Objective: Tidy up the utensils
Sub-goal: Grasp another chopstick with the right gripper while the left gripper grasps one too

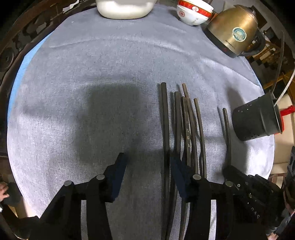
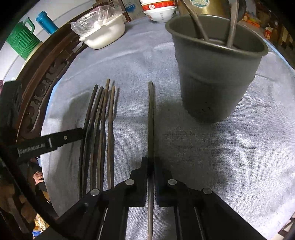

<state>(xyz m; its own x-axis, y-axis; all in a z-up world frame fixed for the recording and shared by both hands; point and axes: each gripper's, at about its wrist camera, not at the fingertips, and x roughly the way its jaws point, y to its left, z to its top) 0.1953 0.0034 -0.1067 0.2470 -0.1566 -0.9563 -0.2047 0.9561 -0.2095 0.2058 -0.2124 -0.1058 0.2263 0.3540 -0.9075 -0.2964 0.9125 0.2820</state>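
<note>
Several dark chopsticks lie side by side on the grey cloth; they also show in the right wrist view. My left gripper is open, its right finger beside the leftmost chopsticks, one stick between the jaws. My right gripper is shut on a single chopstick that points toward the grey utensil cup. The cup holds two utensils; it also shows in the left wrist view. The right gripper appears in the left wrist view on the separate chopstick.
A white pot and stacked red-rimmed bowls stand at the far edge, with a brass kettle at the far right. The grey cloth covers a round carved wooden table. A green jug stands beyond.
</note>
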